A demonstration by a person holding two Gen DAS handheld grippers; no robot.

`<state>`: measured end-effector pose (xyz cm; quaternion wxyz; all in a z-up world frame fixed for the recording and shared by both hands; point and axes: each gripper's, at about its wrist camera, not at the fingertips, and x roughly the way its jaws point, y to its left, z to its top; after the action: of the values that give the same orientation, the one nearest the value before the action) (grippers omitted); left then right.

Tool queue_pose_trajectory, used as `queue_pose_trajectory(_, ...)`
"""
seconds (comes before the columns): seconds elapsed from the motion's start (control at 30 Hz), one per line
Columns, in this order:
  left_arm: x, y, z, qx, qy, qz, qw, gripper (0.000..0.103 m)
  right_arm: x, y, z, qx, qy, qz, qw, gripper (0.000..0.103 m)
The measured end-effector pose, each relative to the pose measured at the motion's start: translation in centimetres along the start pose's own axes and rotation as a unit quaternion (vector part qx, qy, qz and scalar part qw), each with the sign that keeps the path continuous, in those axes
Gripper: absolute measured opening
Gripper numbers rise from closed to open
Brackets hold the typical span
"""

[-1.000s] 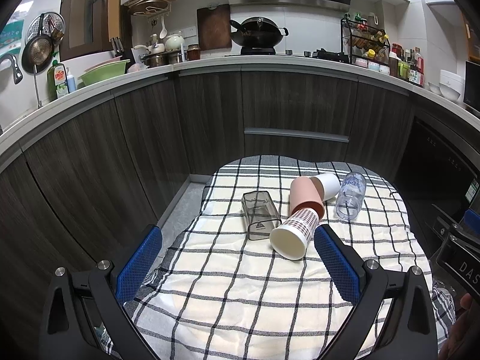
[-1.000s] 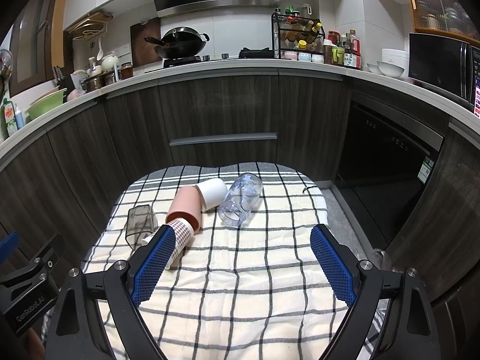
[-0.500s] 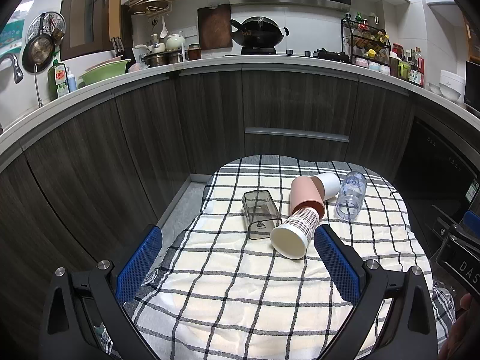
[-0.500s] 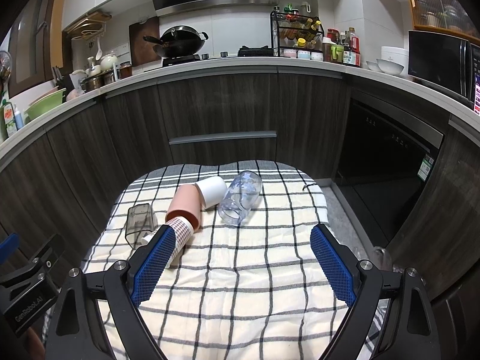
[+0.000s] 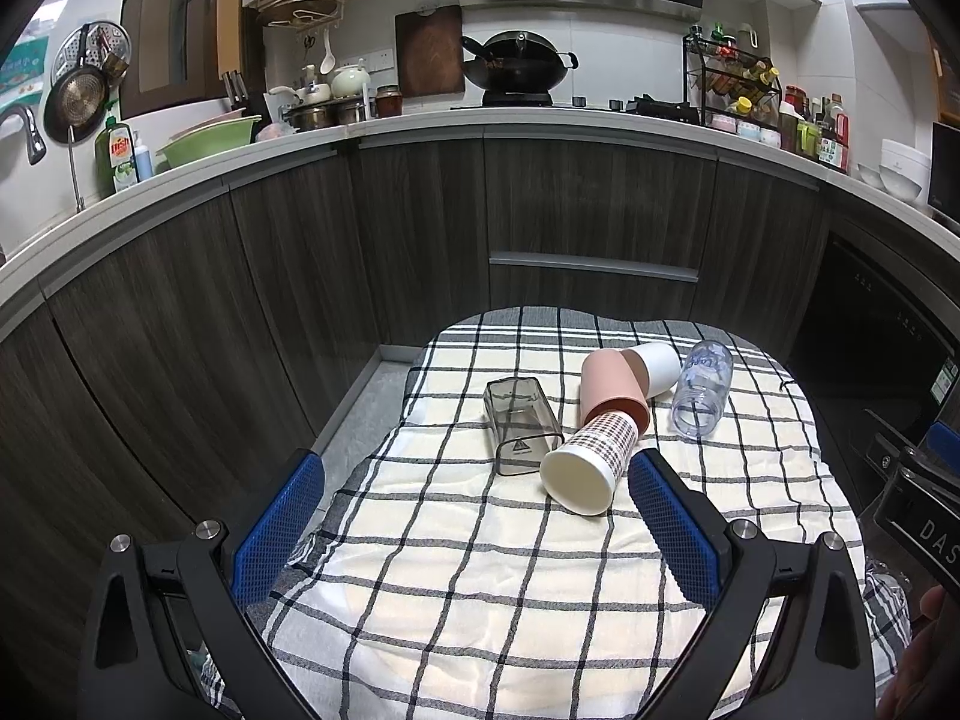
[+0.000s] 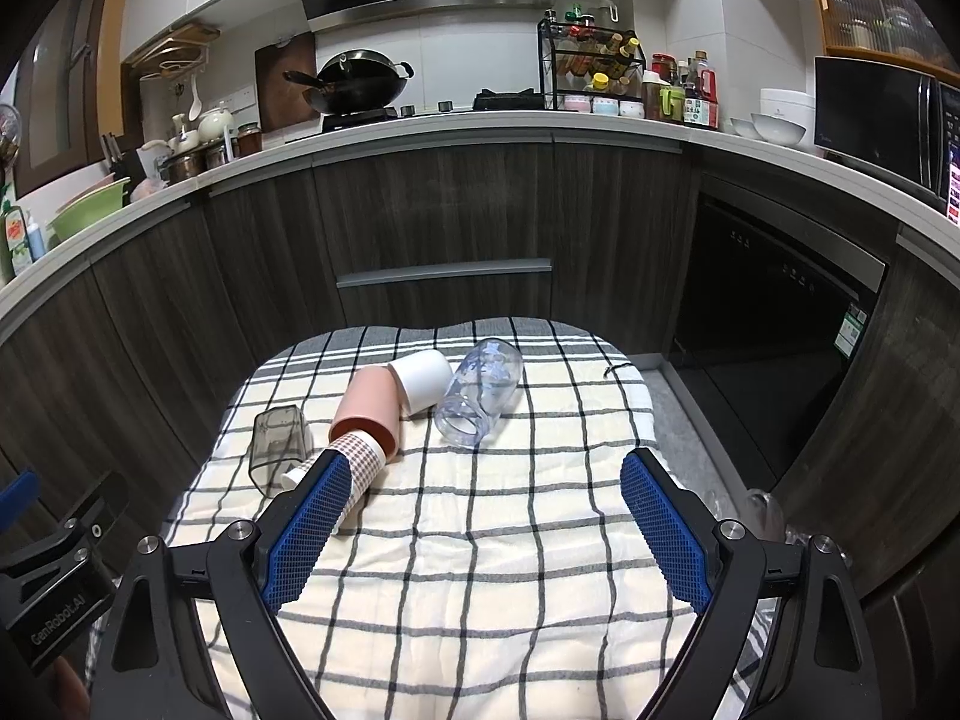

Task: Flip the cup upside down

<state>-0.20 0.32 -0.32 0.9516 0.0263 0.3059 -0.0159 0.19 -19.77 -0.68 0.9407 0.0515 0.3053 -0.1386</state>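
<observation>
Across the top of both frames you have the curved white counter (image 5: 420, 120) over dark wood-grain cabinets (image 6: 432, 210), with the black wok (image 5: 516, 67) on the hob at upper centre. Below it, filling the lower middle of each frame, your desk is covered by a cream cloth with black checks (image 5: 480, 570).

On that cloth, at centre frame, five vessels lie tipped on their sides in a tight cluster. The clear plastic bottle (image 6: 480, 396) is rightmost, just beside the plain white cup (image 6: 422, 381), which touches the salmon-pink plastic cup (image 6: 366, 408). The brown-checked paper cup (image 5: 591, 459) lies against the pink one, mouth toward you, and the smoky square transparent cup (image 5: 522, 423) lies left of it.

In the right wrist view the near blue pad hides most of the checked cup; the left wrist view shows it whole. Only the right view shows the black microwave (image 6: 876, 114) at upper right; only the left shows the hanging pan (image 5: 75, 102) at upper left.

Your left gripper (image 5: 474, 516) and right gripper (image 6: 480, 510) both have jaws spread wide, holding nothing, short of the cups.
</observation>
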Motion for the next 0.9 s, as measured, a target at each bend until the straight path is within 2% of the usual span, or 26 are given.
queue_pose_trajectory(0.33,0.1,0.0,-0.1,0.000,0.001,0.000,1.0000,0.103,-0.1,0.0,0.1,0.000,0.000,0.000,1.000,0.091)
queue_pose_trajectory(0.7,1.6,-0.4,-0.1,0.005,0.020,-0.006,0.9998,0.103,0.4,-0.2,-0.1,0.002,0.001,-0.001,1.000,0.091)
queue_pose_trajectory(0.9,3.3,-1.4,0.7,0.011,0.040,-0.013,0.9991,0.103,1.3,-1.1,1.0,0.008,0.005,-0.009,1.000,0.091)
